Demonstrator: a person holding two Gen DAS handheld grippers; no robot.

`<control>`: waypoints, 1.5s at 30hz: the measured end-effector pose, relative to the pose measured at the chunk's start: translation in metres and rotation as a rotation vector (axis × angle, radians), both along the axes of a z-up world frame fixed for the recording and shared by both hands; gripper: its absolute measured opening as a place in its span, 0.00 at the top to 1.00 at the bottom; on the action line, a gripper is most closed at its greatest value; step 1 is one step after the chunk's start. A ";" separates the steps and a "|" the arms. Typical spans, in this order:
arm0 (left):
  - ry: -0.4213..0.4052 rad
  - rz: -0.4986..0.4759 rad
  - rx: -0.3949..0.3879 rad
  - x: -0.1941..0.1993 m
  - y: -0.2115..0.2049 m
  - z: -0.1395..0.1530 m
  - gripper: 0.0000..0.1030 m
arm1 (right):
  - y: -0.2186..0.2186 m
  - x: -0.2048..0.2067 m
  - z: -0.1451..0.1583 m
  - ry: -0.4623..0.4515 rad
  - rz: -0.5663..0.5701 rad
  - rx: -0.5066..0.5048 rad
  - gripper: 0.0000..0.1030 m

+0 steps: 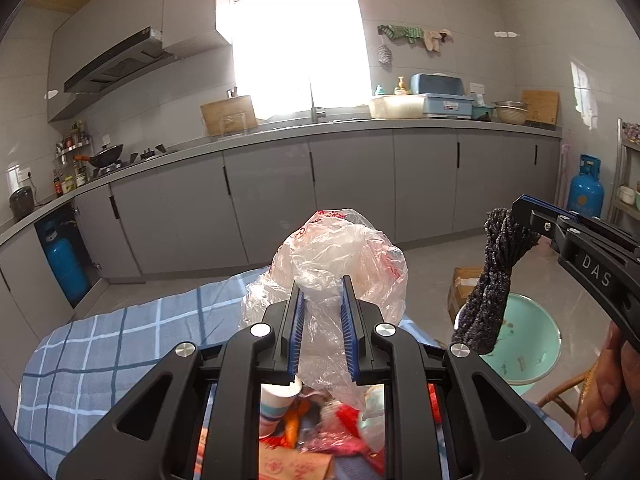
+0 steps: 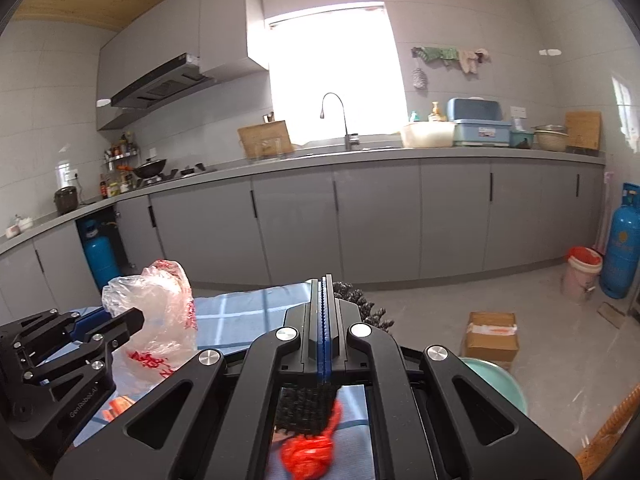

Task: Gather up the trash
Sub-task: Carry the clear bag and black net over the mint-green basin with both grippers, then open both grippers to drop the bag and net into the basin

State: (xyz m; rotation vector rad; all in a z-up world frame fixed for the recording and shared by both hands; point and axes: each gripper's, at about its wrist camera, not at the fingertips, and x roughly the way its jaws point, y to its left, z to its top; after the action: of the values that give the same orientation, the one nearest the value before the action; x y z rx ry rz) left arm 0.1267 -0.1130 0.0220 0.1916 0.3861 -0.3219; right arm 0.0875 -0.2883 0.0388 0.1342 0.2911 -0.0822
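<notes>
- Left gripper point(image 1: 322, 312): jaws narrow, clamped on a crumpled clear plastic bag with red print point(image 1: 340, 256), held above the blue plaid tablecloth point(image 1: 100, 344).
- Right gripper point(image 2: 325, 320): jaws fully closed, pinching a dark knitted rag point(image 1: 488, 280).
- Step, by my read: carrying both to disposal.
- Next: pick a bin. Lined bucket point(image 2: 582, 272) at 3 o'clock in the right view, green basin point(image 1: 528, 344) at 4 o'clock in the left, then open the jaws over it.

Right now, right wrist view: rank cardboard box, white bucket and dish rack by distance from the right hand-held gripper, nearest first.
1. Cardboard box: on the floor, just right of the right hand-held gripper.
2. White bucket: farther right, beside the blue gas cylinder.
3. Dish rack: on the far counter, right of the sink.
</notes>
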 end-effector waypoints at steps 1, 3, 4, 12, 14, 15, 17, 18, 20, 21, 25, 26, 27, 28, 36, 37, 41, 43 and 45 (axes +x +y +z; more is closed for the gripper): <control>-0.001 -0.012 0.002 0.001 -0.007 0.000 0.82 | -0.007 0.000 -0.002 0.002 -0.013 -0.001 0.99; 0.002 -0.036 0.003 0.002 -0.021 -0.002 0.82 | -0.022 -0.001 -0.007 0.010 -0.045 -0.005 0.99; 0.006 -0.050 0.004 0.004 -0.029 -0.003 0.82 | -0.028 -0.002 -0.010 0.015 -0.056 -0.004 0.99; 0.058 -0.160 -0.008 0.016 -0.096 -0.016 0.82 | -0.087 0.000 -0.045 0.083 -0.162 0.014 0.99; 0.080 -0.187 -0.014 0.020 -0.113 -0.023 0.82 | -0.095 0.001 -0.056 0.103 -0.176 0.023 0.99; 0.087 -0.198 -0.015 0.020 -0.120 -0.026 0.82 | -0.102 0.001 -0.063 0.116 -0.188 0.026 0.99; 0.098 -0.215 -0.012 0.021 -0.133 -0.032 0.82 | -0.110 0.002 -0.073 0.133 -0.203 0.033 0.99; 0.106 -0.227 -0.013 0.021 -0.140 -0.036 0.82 | -0.114 0.002 -0.078 0.142 -0.211 0.038 0.99; 0.120 -0.243 -0.008 0.022 -0.148 -0.043 0.82 | -0.124 0.001 -0.089 0.159 -0.230 0.048 0.99; 0.125 -0.250 -0.002 0.023 -0.154 -0.047 0.82 | -0.129 0.001 -0.095 0.170 -0.238 0.056 0.99; 0.141 -0.269 0.011 0.026 -0.174 -0.060 0.82 | -0.144 0.001 -0.110 0.195 -0.260 0.073 0.99; 0.143 -0.271 0.016 0.028 -0.176 -0.063 0.82 | -0.147 0.002 -0.113 0.200 -0.264 0.076 0.99; 0.147 -0.277 0.020 0.029 -0.181 -0.066 0.82 | -0.150 0.002 -0.117 0.207 -0.269 0.082 0.99; 0.151 -0.283 0.021 0.030 -0.184 -0.067 0.82 | -0.154 0.003 -0.119 0.211 -0.272 0.087 0.98; 0.181 -0.303 0.059 0.040 -0.210 -0.092 0.82 | -0.171 0.007 -0.143 0.254 -0.288 0.119 0.98; 0.187 -0.306 0.066 0.041 -0.213 -0.096 0.82 | -0.172 0.008 -0.145 0.258 -0.289 0.122 0.98; 0.210 -0.309 0.098 0.044 -0.223 -0.111 0.77 | -0.177 0.011 -0.157 0.283 -0.291 0.135 0.98; 0.221 -0.304 0.107 0.045 -0.226 -0.114 0.65 | -0.181 0.011 -0.160 0.285 -0.299 0.146 0.93; 0.227 -0.295 0.109 0.045 -0.225 -0.117 0.43 | -0.183 0.011 -0.164 0.289 -0.301 0.160 0.67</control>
State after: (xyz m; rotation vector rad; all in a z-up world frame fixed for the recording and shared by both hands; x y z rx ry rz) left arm 0.1720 -0.3384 -0.0955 0.3215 0.6019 -0.6174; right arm 0.0981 -0.4716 -0.1251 0.3260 0.5651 -0.3795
